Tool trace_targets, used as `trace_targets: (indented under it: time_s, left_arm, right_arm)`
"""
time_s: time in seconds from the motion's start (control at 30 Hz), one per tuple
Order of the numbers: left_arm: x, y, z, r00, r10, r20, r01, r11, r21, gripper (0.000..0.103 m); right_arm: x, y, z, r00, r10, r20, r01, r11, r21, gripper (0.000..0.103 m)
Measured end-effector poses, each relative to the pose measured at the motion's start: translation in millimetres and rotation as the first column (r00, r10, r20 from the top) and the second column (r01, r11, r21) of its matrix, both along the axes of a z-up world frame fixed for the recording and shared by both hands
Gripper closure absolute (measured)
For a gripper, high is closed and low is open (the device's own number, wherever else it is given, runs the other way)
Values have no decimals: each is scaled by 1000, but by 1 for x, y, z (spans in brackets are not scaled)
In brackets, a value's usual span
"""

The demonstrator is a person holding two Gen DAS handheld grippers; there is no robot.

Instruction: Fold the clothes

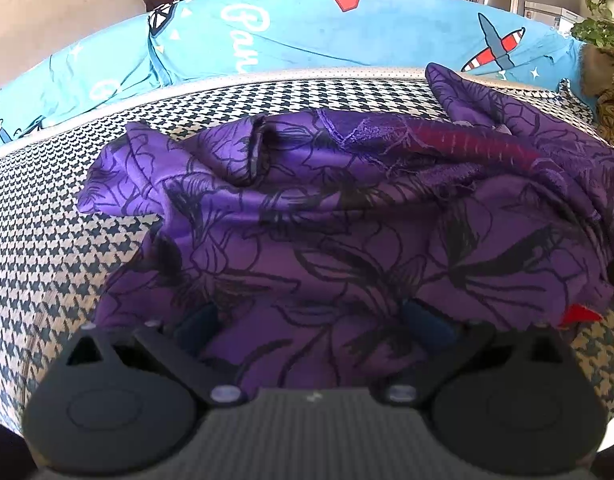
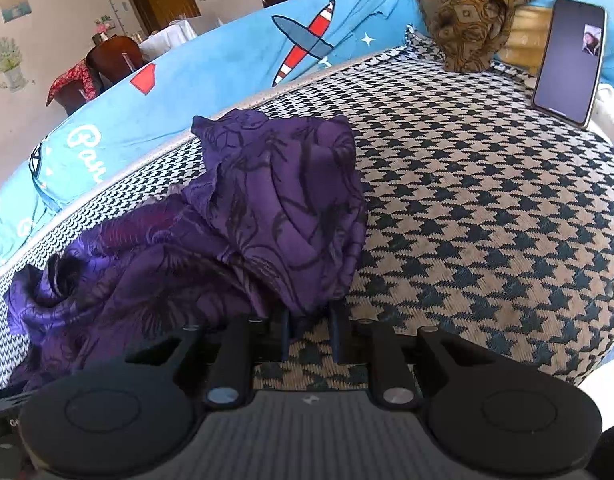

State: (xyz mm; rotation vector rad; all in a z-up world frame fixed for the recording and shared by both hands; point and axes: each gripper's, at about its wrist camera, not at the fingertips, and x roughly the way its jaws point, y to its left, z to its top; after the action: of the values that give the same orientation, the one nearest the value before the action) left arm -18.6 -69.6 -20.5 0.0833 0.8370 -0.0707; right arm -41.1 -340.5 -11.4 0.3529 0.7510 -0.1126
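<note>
**One purple garment, two grippers on the bed**

One purple garment [image 1: 347, 216] with dark floral line-work is lying crumpled on the houndstooth cover [image 2: 487, 208], a magenta embroidered strip showing near its far edge. The left gripper [image 1: 311, 320] is sitting over the near cloth, fingers spread wide — fabric is lying between them. The right gripper [image 2: 310, 328] is resting at the garment's right edge, fingers nearly together; whether they are pinching cloth I cannot tell. One phone [image 2: 569, 60] is leaning upright beside one brown patterned cushion [image 2: 475, 12].
</note>
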Motion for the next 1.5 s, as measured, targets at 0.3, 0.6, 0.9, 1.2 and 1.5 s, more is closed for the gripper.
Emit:
trace_targets:
  time_s: [0.3, 0.6, 0.9, 1.2, 1.5]
  left_arm:
    - [-9, 0, 0, 1000, -3, 17, 2, 1000, 12, 0]
    - [-17, 2, 1, 1000, 6, 27, -6, 1000, 6, 0]
    - [-24, 4, 4, 1000, 5, 26, -5, 1000, 0, 0]
    - [-36, 4, 9, 1000, -10, 26, 9, 1000, 8, 0]
    - [-53, 2, 25, 996, -59, 63, 60, 998, -17, 0]
  right_arm:
    - [-11, 7, -3, 1000, 27, 6, -27, 999, -35, 85]
    - [-23, 18, -7, 998, 68, 11, -66, 991, -118, 85]
    - [-35, 20, -8, 997, 82, 7, -80, 990, -114, 85]
    - [-46, 20, -8, 996, 89, -11, -90, 992, -93, 85]
    - [-62, 25, -5, 991, 125, -39, -127, 990, -60, 80]
